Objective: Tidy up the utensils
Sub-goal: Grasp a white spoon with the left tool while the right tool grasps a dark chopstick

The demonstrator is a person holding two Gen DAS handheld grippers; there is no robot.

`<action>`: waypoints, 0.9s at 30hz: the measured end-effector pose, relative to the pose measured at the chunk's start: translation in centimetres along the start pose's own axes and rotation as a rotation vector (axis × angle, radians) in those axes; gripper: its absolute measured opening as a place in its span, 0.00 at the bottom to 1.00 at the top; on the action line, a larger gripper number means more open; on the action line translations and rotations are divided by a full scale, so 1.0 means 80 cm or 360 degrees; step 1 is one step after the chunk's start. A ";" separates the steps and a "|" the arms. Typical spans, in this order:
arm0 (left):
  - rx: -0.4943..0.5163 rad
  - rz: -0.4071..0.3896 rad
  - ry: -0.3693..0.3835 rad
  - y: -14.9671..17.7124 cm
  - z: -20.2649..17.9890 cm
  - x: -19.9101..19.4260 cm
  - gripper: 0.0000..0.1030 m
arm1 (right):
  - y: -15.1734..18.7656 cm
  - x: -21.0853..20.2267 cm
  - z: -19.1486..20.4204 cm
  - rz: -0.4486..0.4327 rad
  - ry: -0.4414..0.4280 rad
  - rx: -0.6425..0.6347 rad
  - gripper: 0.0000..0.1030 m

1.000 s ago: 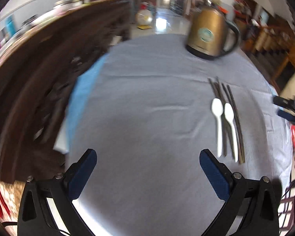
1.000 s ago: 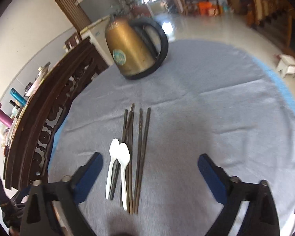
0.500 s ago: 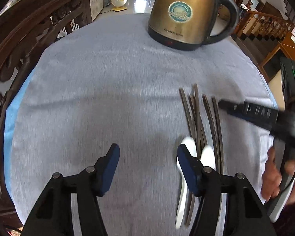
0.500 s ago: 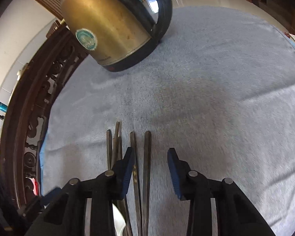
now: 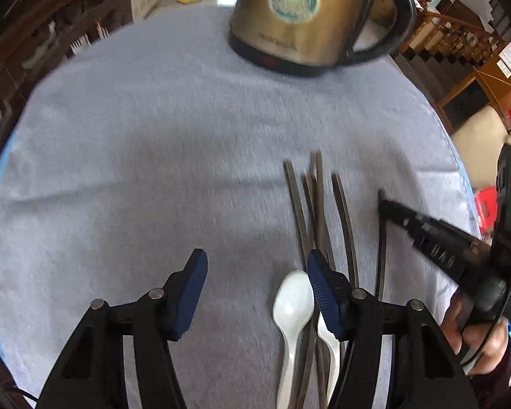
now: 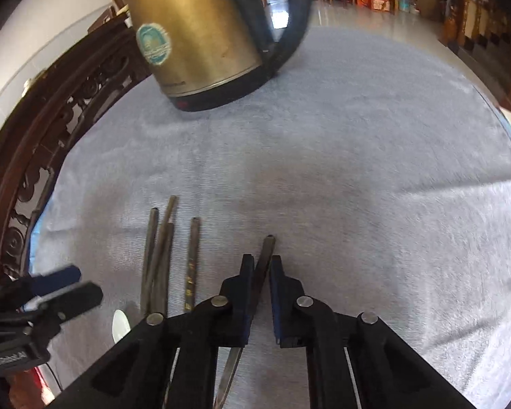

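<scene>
Right wrist view: right gripper (image 6: 261,267) pinching rightmost chopstick (image 6: 268,248), long axis toward kettle (image 6: 194,30); left gripper (image 5: 255,272) spread, nearer white spoon (image 5: 291,303)

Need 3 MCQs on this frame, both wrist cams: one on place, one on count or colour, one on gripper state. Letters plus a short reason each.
1. Where does the kettle stand relative to the chopsticks?
A. beyond their far ends
B. on top of them
C. off the tablecloth

2. How many white spoons show in the left wrist view?
A. none
B. two
C. five

3. What is the right gripper doing?
A. wide open over bare tablecloth
B. closed around one chopstick
C. holding a spoon

Answers:
1 A: the kettle sits on the grey tablecloth, past the chopstick ends.
2 B: one bowl is in plain sight; a second peeks from behind the left gripper finger.
3 B: the single chopstick runs between the nearly closed jaws.
</scene>
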State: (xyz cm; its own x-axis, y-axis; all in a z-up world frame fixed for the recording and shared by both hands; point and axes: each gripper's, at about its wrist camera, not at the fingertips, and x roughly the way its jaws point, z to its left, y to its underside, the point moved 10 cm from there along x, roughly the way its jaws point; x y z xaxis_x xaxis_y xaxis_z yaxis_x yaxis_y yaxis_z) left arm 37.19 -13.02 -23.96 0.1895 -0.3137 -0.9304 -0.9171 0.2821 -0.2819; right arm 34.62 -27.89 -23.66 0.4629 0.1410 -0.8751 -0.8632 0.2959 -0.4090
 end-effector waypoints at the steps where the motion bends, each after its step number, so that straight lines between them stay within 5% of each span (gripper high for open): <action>1: 0.0014 0.0019 -0.0006 0.006 -0.001 0.004 0.60 | 0.001 -0.002 -0.004 -0.0005 -0.0008 0.0021 0.08; 7: 0.0047 0.0018 0.0064 0.021 -0.011 0.009 0.54 | 0.008 -0.010 -0.024 -0.0034 -0.0093 0.0128 0.05; 12: 0.0069 0.0023 0.0130 0.031 -0.016 0.005 0.27 | 0.009 -0.018 -0.021 -0.0063 -0.0156 0.0164 0.04; 16: 0.0053 -0.0003 0.0169 0.038 -0.011 -0.002 0.27 | 0.017 -0.023 -0.028 -0.0010 -0.0155 0.0210 0.07; 20: 0.0067 -0.0037 0.0191 0.049 -0.010 -0.009 0.27 | 0.016 -0.028 -0.041 -0.0006 -0.0117 0.0267 0.50; 21: 0.0068 -0.0047 0.0197 0.051 -0.008 -0.010 0.27 | 0.015 -0.030 -0.041 -0.0017 -0.0114 0.0261 0.54; 23: 0.0065 -0.0067 0.0219 0.055 -0.006 -0.013 0.27 | 0.012 -0.028 -0.039 -0.0022 -0.0078 0.0227 0.53; 26: 0.0039 -0.0053 0.0255 0.068 0.000 -0.019 0.07 | 0.016 -0.012 -0.024 0.0058 0.0007 0.0152 0.38; 27: 0.0032 -0.0060 0.0264 0.069 0.000 -0.015 0.06 | 0.013 -0.013 -0.020 0.0031 0.0086 0.0086 0.27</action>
State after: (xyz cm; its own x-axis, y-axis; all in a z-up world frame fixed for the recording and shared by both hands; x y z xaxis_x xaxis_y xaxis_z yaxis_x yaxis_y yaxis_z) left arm 31.91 -11.08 -24.37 0.1616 -0.4694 -0.8680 -0.9029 0.2847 -0.3221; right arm 32.90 -29.19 -23.63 0.4334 0.0967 -0.8960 -0.8592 0.3444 -0.3784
